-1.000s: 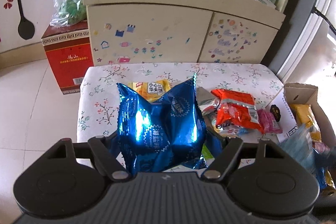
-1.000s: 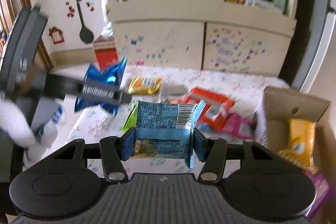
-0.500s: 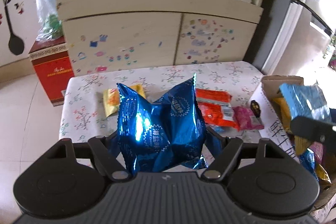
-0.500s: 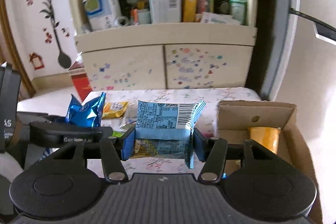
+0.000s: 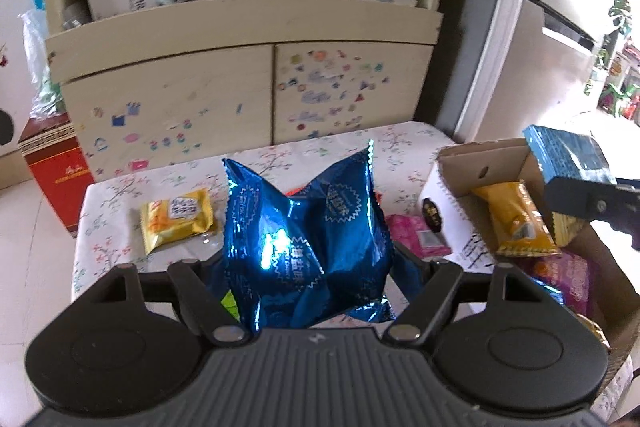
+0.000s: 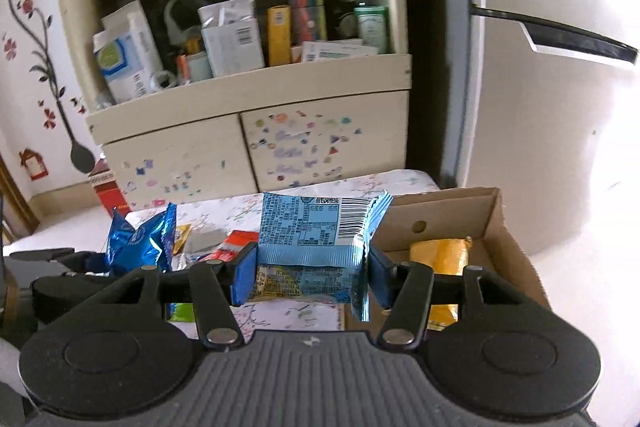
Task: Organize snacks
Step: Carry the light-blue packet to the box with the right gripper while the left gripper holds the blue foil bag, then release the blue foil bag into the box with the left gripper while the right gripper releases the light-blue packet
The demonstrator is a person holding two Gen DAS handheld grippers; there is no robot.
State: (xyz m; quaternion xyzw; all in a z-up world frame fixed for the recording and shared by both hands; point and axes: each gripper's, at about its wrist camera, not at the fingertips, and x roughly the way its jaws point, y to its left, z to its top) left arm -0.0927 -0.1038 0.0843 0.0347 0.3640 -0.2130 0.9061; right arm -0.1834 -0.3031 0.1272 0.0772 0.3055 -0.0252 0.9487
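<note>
From the left wrist, the left claw (image 5: 308,263) is clamped on a shiny dark blue snack bag (image 5: 304,239), which stands up between its fingers above the flowered bench (image 5: 120,211). A yellow packet (image 5: 176,219) lies on the bench to the left; the cardboard box (image 5: 480,167) sits at the right.

From the right wrist, the right claw (image 6: 308,271) pinches a light blue packet (image 6: 316,243) squarely between its blue pads (image 6: 242,279), held up just left of the box (image 6: 500,223).

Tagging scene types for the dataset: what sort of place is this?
Most likely a lived-in home room: a cluttered cupboard with sticker-covered doors, flower decals on the wall, and a small table under a floral cloth with snack packets.
</note>
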